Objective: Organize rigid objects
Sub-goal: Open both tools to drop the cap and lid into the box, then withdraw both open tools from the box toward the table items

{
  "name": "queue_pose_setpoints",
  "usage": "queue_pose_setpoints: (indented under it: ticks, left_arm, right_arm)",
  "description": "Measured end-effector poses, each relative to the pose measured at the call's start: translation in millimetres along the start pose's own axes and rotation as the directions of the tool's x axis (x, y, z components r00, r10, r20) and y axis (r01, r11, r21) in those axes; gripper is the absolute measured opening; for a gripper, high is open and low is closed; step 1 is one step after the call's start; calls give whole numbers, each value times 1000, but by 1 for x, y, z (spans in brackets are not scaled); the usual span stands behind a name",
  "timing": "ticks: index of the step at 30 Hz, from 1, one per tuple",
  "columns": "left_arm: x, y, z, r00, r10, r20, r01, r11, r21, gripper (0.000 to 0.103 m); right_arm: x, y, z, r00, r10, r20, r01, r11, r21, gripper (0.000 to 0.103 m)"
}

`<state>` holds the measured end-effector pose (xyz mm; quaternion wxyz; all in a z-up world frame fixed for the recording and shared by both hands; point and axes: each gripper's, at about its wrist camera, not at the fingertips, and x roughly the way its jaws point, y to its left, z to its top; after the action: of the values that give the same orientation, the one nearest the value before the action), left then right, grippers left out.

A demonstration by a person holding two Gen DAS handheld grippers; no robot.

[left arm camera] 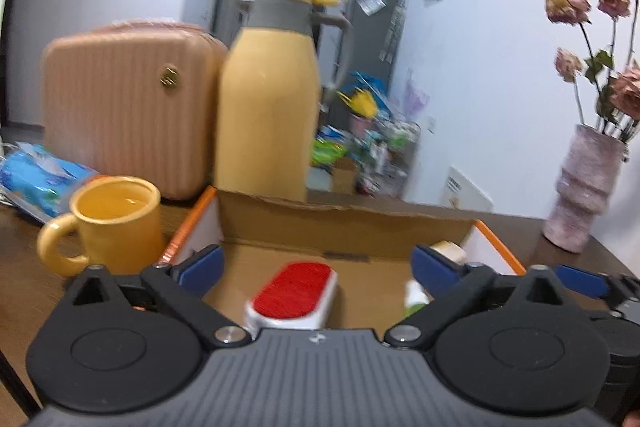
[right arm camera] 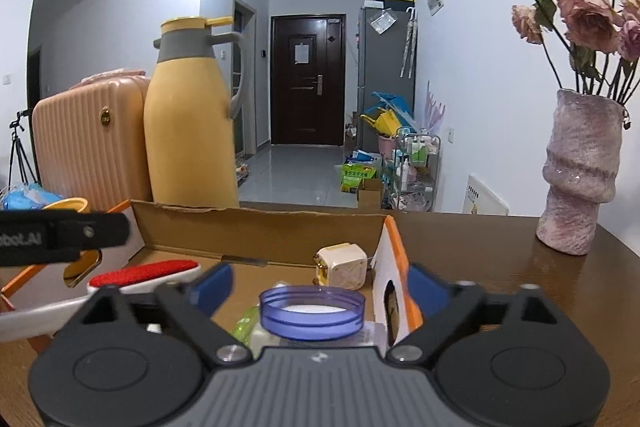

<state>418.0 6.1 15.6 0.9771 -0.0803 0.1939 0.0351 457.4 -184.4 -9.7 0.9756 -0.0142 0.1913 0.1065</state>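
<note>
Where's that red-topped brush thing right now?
The red-topped brush lies inside the cardboard box, on its left half, just ahead of the open left gripper; the yellow mug stands outside the box's left wall.

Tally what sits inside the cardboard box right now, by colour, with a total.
Red and white: 1, brush
Blue-purple: 1, jar
Cream: 1, cube
Green: 1, packet, partly hidden
Total: 4 seen in the box; the grippers may hide more.
</note>
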Motion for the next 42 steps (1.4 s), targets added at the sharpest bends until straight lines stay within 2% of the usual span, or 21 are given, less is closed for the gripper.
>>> queue_pose_setpoints:
  ticks: [1,22,42]
  left_arm:
    - [0,1,0,1000,2,-3,-2,1000,-5,103]
    - [4,2,-1,999,24,-26,-24,1000,-3,103]
    - [-18,-1,-4,999,31,10,-31,999,22,103]
  right_arm:
    - [-1,-1,0,1000,-4,2,4,1000,3,103]
    - [0,-1,0,1000,-16,-5,16,1000,12,103]
    - [-19,-6,-3,1000,-28,12,28,999,32,103]
